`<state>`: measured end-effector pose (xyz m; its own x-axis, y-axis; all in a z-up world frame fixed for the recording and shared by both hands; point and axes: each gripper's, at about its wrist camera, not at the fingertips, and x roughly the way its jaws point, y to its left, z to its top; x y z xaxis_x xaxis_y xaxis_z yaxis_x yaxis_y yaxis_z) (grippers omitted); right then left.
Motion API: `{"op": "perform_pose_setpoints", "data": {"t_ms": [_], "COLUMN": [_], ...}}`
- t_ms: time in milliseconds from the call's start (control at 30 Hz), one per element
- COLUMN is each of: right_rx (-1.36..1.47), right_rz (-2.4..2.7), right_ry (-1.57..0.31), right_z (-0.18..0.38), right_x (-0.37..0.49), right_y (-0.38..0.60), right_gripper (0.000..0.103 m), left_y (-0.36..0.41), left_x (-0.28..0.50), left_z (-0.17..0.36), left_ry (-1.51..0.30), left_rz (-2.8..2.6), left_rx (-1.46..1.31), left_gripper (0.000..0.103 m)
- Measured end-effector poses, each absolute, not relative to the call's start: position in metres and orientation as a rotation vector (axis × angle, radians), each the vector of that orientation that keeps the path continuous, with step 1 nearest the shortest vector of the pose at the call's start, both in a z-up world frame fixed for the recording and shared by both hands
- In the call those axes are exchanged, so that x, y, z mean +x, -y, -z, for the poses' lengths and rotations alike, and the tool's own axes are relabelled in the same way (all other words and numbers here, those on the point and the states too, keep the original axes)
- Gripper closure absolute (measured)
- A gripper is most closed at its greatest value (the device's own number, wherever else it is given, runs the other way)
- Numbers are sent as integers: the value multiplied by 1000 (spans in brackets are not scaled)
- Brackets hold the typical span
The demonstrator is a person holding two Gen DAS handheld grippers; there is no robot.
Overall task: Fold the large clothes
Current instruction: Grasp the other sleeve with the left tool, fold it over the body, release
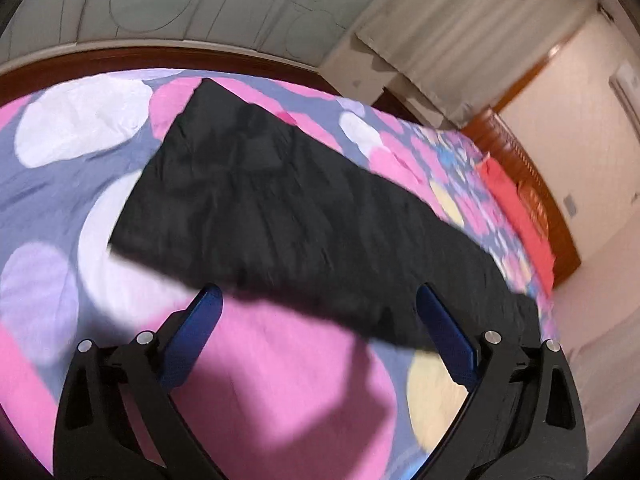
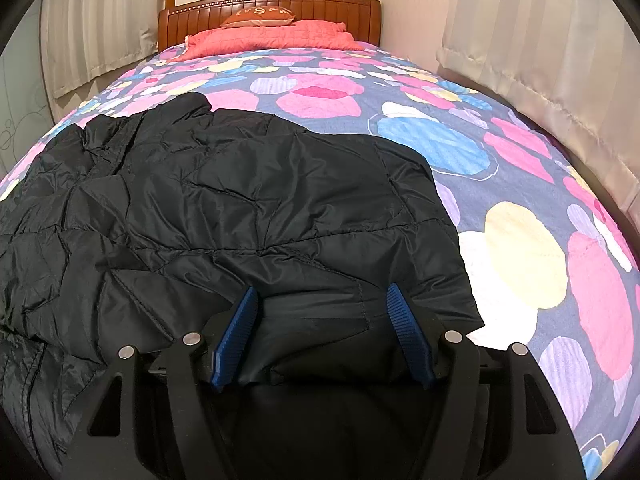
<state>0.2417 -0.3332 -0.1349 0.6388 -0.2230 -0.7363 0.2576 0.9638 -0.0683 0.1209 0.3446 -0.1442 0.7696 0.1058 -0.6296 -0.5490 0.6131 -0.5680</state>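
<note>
- Black quilted puffer jacket lies spread on a bed sheet printed with pink, white, blue and yellow ovals on a grey-blue ground; it covers the near left part of the bed in the right wrist view.
- Right gripper: blue ribbed fingers parted about halfway, a fold of the jacket's near edge bunched between them and touching both pads. Whether the fold is actually pinched cannot be told.
- Left gripper: jaws spread wide, nothing between them. It hangs above the sheet just beside the jacket's near edge; this view is motion-blurred.
- Far end of bed: coral-red quilted blanket with a small orange cushion on it, against a brown wooden headboard.
- Cream pleated curtains hang on both sides of the bed.
</note>
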Motion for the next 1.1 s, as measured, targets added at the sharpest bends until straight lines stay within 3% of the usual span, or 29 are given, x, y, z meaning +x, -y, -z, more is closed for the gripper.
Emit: {"op": "perform_pose_setpoints", "data": {"t_ms": [167,233,267,333,433,533,767,933,1100], "right_rx": [44,44,44,44,44,44,46,45,48], "right_rz": [273,273,273,273,273,273,271,271,270], "right_ry": [-833,-832,-832,-832,-832,-832,-830,-829,-829], "right_z": [134,134,134,134,134,134,133,133,133], "right_x": [241,241,241,241,241,240,240,240,239], "right_y": [334,334,334,334,334,334,335,334,334], "right_gripper": [36,36,36,36,36,36,36,36,36], "left_y": [-362,-365,-368,-372,-379,-375,-312,-220,-124], "left_x": [121,119,116,113,110,112,142,175,196], "left_z": [142,142,144,145,144,132,67,28,22], "left_ry": [-514,-518,-503,-486,-492,-507,-435,-438,-462], "left_rz": [-440,-523,-551,-570,-578,-593,-529,-346,-187], "left_rx": [-915,-925,-947,-966,-956,-889,-604,-413,-250], "left_gripper": [9,40,45,69,85,92,93,95,96]}}
